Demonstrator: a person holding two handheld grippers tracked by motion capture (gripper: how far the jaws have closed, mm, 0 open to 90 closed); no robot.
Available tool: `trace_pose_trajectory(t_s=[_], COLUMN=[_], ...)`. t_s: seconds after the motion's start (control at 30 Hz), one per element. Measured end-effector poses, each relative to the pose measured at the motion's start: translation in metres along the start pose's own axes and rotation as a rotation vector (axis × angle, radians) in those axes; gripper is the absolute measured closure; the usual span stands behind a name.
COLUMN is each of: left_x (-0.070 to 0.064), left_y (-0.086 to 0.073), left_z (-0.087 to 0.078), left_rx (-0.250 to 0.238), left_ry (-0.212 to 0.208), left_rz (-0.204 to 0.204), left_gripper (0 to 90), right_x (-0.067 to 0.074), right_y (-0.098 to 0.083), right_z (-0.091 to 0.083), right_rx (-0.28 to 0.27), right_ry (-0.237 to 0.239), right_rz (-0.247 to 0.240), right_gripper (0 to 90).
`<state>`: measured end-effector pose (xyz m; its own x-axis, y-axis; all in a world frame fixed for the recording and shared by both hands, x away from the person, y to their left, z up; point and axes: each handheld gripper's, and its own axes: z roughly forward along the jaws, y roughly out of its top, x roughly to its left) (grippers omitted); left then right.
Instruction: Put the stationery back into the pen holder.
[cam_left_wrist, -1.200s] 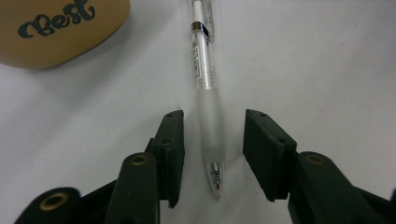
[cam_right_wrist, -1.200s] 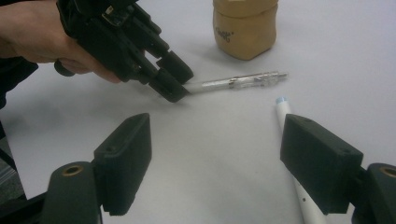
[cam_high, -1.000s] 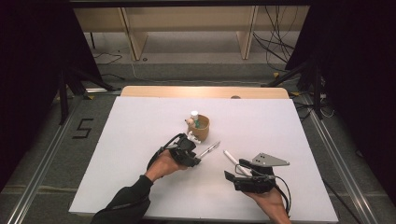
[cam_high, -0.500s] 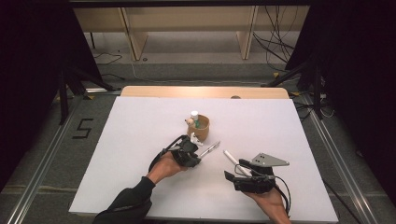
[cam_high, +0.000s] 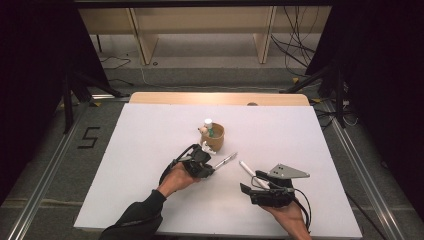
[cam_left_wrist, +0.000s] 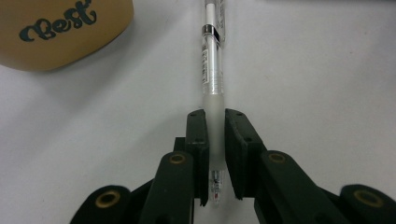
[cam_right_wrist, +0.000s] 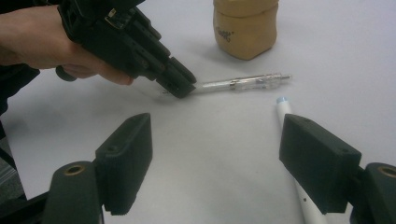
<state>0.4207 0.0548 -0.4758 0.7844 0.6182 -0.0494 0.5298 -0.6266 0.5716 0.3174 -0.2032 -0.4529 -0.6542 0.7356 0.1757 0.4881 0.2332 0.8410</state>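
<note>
Worktop (cam_high: 150, 150) from the high view: my left gripper (cam_high: 209, 169) pinches a clear pen (cam_high: 226, 160) beside the tan cup (cam_high: 214, 139); left gripper view, jaws on its frosted grip, light, slick, likely to swivel; right gripper view, my right gripper (cam_right_wrist: 215, 158) spread, empty.

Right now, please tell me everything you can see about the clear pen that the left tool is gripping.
The clear pen has a see-through barrel, a frosted grip sleeve, a metal band and a clip farther up. It lies flat on the white table. The left tool is shut on its frosted grip, one jaw on each side, and the writing tip pokes out behind the jaws. The pen's far end points away from the tool, passing beside the tan cup without touching it.
</note>
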Motion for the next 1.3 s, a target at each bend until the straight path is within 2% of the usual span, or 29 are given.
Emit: trace_pose_trajectory(t_s=[0.23, 0.37, 0.6, 0.9, 1.07, 1.13, 1.3], left_x=[0.005, 0.009, 0.01, 0.001, -0.008, -0.011, -0.016], left_y=[-0.002, -0.005, -0.01, -0.012, -0.012, -0.011, -0.01], left_z=[-0.005, -0.015, -0.033, -0.053, -0.056, -0.058, -0.059], left_rx=[-0.002, -0.011, -0.003, 0.008, 0.027, 0.037, 0.041], left_ry=[-0.029, -0.043, -0.092, -0.144, -0.17, -0.18, -0.198], left_rz=[-0.013, -0.024, -0.013, 0.033, 0.054, 0.073, 0.09], left_gripper=[80.1, 80.2, 80.2, 80.1, 80.1, 80.1, 80.1], right_x=[0.0, 0.001, 0.006, 0.022, 0.029, 0.032, 0.04], right_y=[0.0, 0.0, 0.001, 0.003, 0.002, 0.002, 0.003], right_z=[-0.001, -0.002, -0.002, 0.001, 0.003, 0.004, 0.005], right_rx=[-0.009, -0.021, -0.031, -0.037, -0.037, -0.036, -0.034], right_ry=[0.004, 0.01, 0.026, 0.016, 0.039, 0.04, 0.028], right_rz=[0.0, -0.008, -0.028, -0.111, -0.139, -0.16, -0.212], right_gripper=[26.6, 26.2, 26.1, 26.0, 26.0, 26.0, 26.2])
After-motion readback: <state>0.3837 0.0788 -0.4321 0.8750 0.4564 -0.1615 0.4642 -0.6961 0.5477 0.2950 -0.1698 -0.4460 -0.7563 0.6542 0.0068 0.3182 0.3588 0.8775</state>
